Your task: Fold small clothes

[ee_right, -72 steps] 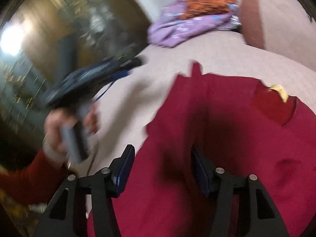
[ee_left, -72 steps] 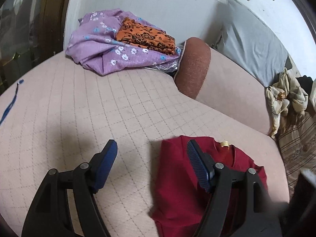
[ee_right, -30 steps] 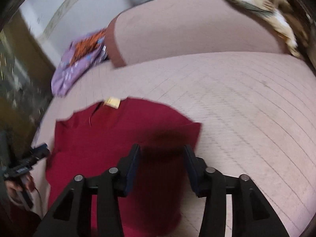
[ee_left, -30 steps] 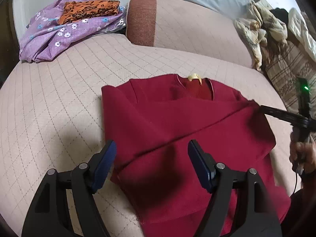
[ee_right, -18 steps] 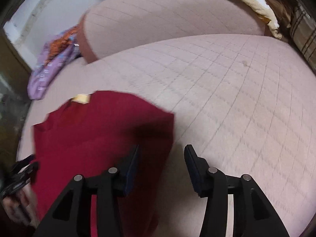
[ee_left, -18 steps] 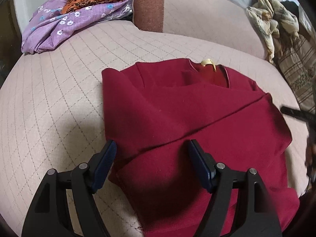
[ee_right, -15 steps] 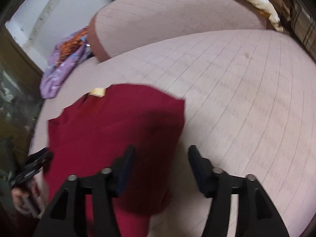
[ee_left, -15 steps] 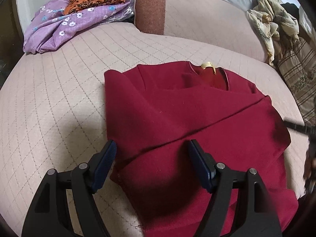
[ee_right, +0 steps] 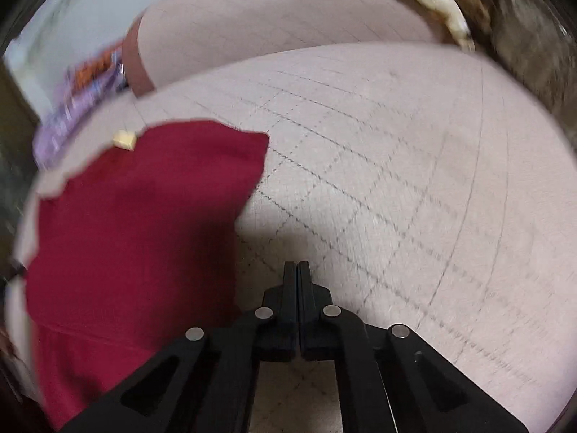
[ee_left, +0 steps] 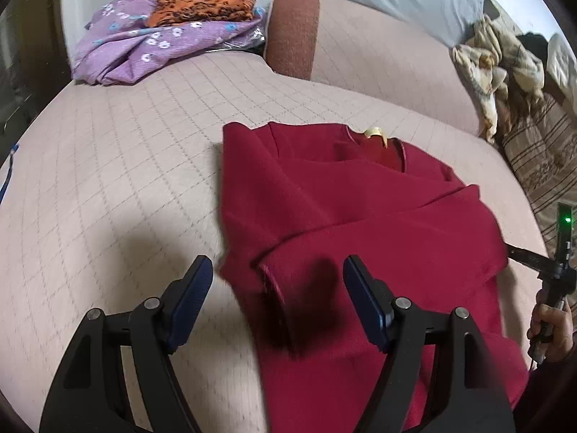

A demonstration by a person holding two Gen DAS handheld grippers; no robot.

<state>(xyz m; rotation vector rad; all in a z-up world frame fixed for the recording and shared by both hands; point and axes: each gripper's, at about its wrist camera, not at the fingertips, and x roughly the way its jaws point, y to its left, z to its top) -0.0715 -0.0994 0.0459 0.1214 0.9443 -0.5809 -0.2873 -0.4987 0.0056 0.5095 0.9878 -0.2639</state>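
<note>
Soft, even daylight fills both fisheye views, whose dark corners bend the edges. The left wrist view is sharp, with a soft shadow under the left gripper (ee_left: 277, 288); the right wrist view is motion-blurred throughout.

Red top (ee_left: 360, 223): dark crimson, partly folded, laid flat on quilted beige cushion (ee_left: 119, 180). Sleeve folded diagonally across front. Neckline turned toward backrest, yellow label (ee_left: 375, 133) seen inside collar. Hem edge nearest camera.
</note>
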